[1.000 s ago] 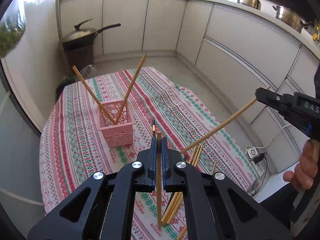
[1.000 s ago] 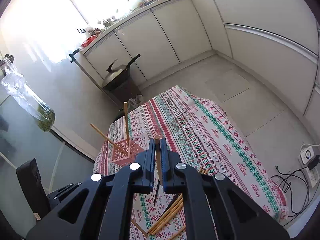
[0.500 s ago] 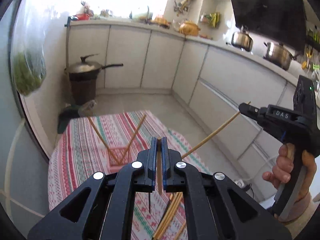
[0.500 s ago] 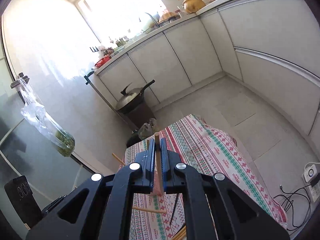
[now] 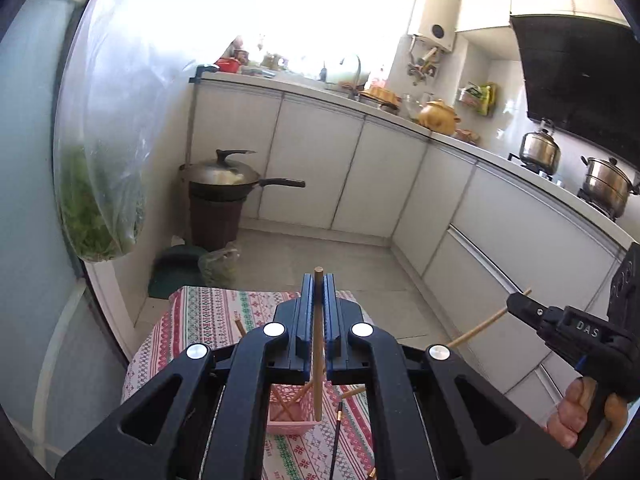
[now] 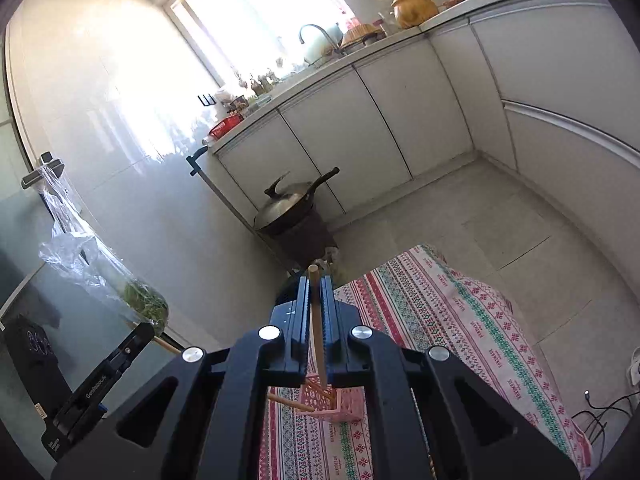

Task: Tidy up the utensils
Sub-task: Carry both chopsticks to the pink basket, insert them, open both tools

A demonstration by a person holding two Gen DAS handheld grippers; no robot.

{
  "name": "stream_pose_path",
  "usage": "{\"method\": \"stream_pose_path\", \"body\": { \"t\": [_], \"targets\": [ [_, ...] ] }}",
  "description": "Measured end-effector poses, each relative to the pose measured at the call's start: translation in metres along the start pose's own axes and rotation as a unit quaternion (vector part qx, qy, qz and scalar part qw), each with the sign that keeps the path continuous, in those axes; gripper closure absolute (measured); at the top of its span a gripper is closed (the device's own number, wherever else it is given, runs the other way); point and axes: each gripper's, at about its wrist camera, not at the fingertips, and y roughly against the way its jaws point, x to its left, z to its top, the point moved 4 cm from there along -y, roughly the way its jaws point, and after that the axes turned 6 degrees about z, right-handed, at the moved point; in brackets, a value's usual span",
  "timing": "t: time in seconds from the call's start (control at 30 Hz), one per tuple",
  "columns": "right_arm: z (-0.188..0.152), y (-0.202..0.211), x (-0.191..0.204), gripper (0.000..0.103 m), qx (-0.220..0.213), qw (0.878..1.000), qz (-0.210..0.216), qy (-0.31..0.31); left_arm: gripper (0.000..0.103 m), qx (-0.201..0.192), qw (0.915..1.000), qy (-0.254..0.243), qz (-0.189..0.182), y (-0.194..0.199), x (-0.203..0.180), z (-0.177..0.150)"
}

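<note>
Kitchen behind; right hand-held gripper (image 5: 516,302) reads "DAS", clamping chopstick (image 5: 480,326).

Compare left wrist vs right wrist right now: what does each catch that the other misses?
Left wrist only: the right gripper seen from outside, shut on its chopstick, the hand holding it, two steel pots on the stove, a dark chopstick on the cloth.
Right wrist only: a cable tangle on the floor, and the left gripper's body.
Both: the pink basket, the striped tablecloth, the wok, each gripper clamping a chopstick.
</note>
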Motion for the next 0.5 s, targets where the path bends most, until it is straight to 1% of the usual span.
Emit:
{"method": "stream_pose_path", "body": {
  "t": [0.1,0.2,0.27,0.33,0.4,0.5],
  "targets": [
    [-0.005,-0.015,0.004,0.097,0.009,1.000,-0.003,0.005,0.099,0.024,0.9992,0.028,0.013,-0.027,0.017,-0.010],
    [-0.008,-0.026,0.007,0.097,0.016,1.000,-0.004,0.008,0.098,0.044,0.9976,0.048,0.023,-0.039,0.032,-0.017],
    [-0.010,-0.031,0.009,0.097,0.020,1.000,-0.005,0.010,0.098,0.040,0.9969,0.064,0.023,-0.033,0.040,-0.014],
    [-0.012,-0.034,0.011,0.097,0.023,1.000,-0.009,0.015,0.094,0.026,0.9969,0.068,0.028,-0.023,0.045,-0.009],
    [-0.014,-0.039,0.014,0.097,0.027,0.999,-0.012,0.021,0.093,0.019,0.9968,0.071,0.031,-0.014,0.048,-0.005],
    [-0.021,-0.045,0.017,0.097,0.038,0.999,-0.016,0.027,0.091,0.022,0.9970,0.067,0.032,-0.010,0.049,-0.005]
  ]
}}
